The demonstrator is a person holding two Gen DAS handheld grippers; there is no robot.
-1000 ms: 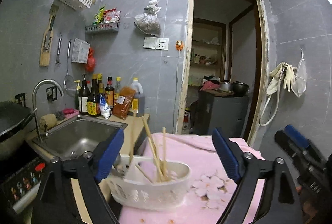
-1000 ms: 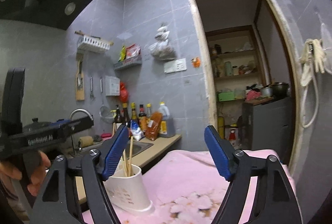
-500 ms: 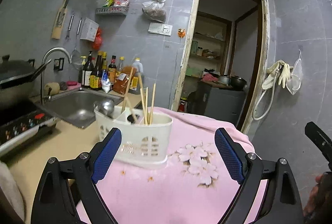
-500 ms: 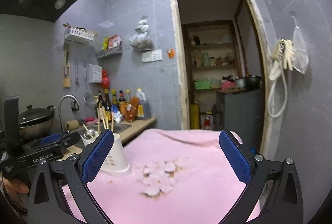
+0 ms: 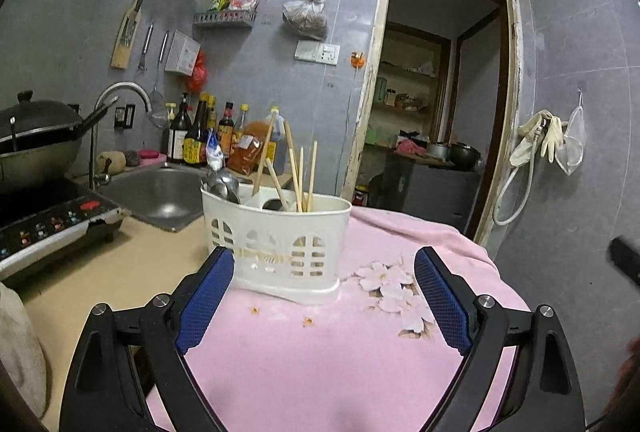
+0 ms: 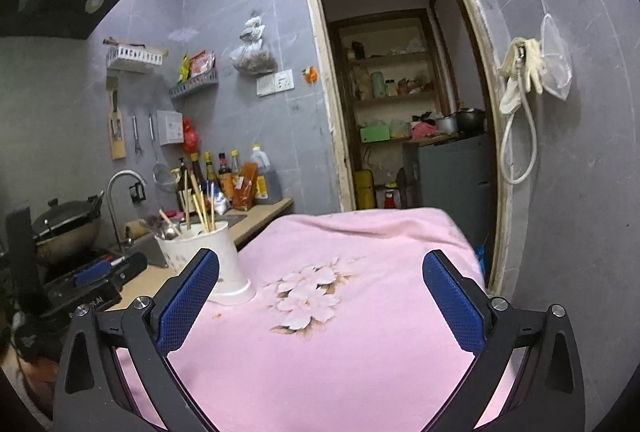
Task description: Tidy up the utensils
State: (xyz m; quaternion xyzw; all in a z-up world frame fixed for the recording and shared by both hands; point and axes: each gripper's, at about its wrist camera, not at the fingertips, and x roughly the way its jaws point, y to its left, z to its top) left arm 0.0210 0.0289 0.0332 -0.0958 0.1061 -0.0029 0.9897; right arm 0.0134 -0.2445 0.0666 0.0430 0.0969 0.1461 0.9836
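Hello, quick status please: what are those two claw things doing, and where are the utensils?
Left gripper jaws open, empty. Right gripper jaws open, empty. Chopsticks and spoons upright in white holder on pink cloth. Nothing blocking.

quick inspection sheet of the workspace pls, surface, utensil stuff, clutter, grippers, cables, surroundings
surface: pink floral cloth beside a beige counter.
job's things: white utensil holder upright on the cloth, holding chopsticks and metal spoons.
clutter: sauce bottles behind the sink; wok; induction cooker.
grippers: left hand-held gripper open, empty; right hand-held gripper open, empty.
cables: white hose hanging on the wall.
surroundings: grey tiled walls, open doorway to shelves.
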